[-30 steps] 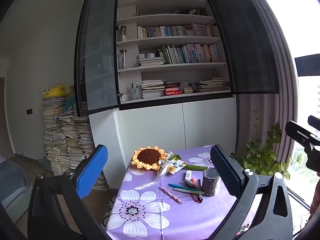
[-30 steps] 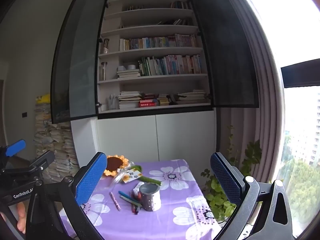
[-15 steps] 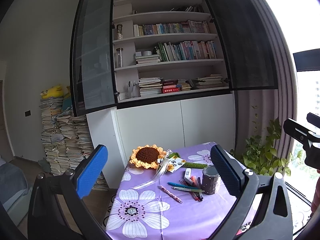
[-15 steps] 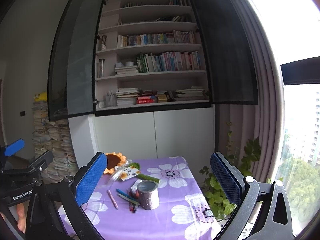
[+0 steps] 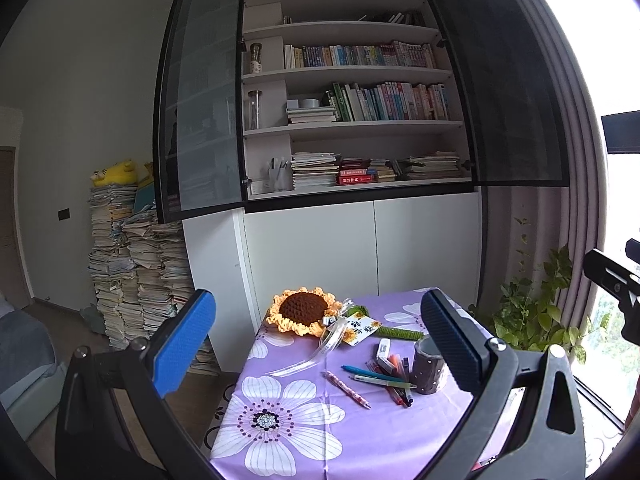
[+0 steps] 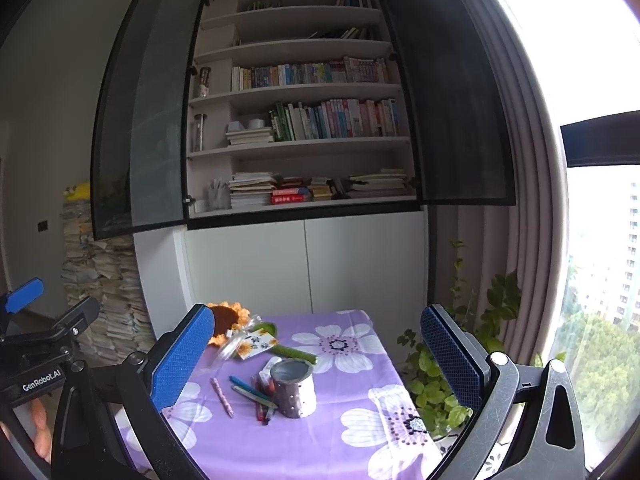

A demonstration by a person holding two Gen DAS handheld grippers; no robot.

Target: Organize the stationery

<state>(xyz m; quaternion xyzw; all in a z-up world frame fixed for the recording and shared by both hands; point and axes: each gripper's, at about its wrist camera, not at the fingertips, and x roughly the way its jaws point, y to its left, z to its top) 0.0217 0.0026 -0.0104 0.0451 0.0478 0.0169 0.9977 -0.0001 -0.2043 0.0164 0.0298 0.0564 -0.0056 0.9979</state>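
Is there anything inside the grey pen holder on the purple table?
The pen holder stands upright; no pens stick out above its rim. Its upper inside wall looks bare, but the bottom is hidden. The pens lie on the tablecloth beside it.

On the table (image 5: 304,452) lies one crocheted sunflower (image 5: 303,310), one grey pen holder (image 6: 292,388), one pink pen (image 5: 346,389) apart from the rest, and one heap of pens (image 5: 390,376) whose number I cannot tell. There is one potted plant (image 5: 532,320) at the right, and two open cabinet doors (image 5: 200,92) in the upper part.
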